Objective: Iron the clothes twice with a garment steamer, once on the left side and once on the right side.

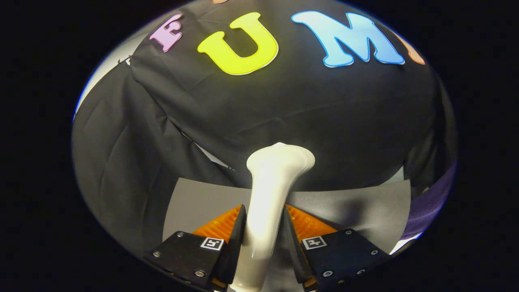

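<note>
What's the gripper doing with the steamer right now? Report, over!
Gripper shut on the white steamer, both fingers pressing its handle. Steamer head up beyond the fingers, before the black cloth wall. Grey surface below. Purple fabric beside it.

Mount: on the gripper point(263, 231), just behind its fingers.
Facing: forward along the fingers, toward the booth wall point(284, 105).
Nearness: close; fingers clamp the steamer point(267, 194) right before the lens.

- Gripper point(263, 233): two wedge-shaped fingers tapering forward, ridged inner pads point(302, 223).
- Flat plates at finger bases, each with silver screws at corners.
- One square black-and-white marker tag per plate, near inner edge.
</note>
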A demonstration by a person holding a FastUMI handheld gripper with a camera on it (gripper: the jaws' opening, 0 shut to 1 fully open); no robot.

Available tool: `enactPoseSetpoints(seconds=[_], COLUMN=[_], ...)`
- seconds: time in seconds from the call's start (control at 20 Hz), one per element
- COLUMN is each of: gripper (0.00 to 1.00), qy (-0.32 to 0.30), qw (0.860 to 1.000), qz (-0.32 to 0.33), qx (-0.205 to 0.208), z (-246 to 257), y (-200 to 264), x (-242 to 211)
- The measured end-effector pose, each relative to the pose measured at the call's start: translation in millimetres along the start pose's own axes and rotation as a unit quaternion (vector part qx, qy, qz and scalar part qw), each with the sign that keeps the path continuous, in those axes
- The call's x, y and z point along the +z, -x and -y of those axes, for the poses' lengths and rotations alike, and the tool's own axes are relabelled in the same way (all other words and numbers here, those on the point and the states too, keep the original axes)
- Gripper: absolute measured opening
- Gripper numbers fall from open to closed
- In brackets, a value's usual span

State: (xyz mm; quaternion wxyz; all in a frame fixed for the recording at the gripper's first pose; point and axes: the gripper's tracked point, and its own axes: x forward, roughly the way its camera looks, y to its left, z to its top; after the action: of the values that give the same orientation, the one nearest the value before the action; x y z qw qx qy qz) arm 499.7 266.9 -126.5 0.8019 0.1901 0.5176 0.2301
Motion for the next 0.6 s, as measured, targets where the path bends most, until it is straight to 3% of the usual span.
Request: enactPoseSetpoints(seconds=[0.15,0.3,0.6], gripper=[0.49,0.35,0.33], qy=[-0.036,-0.047,-0.005], qw=[0.999,0.998,0.996], qz=[-0.014,-0.003,0.068], qx=[0.028,0.042,0.054], z=[-3,-9,-29], y=[0,6,62], x=[-3,-1,-9])
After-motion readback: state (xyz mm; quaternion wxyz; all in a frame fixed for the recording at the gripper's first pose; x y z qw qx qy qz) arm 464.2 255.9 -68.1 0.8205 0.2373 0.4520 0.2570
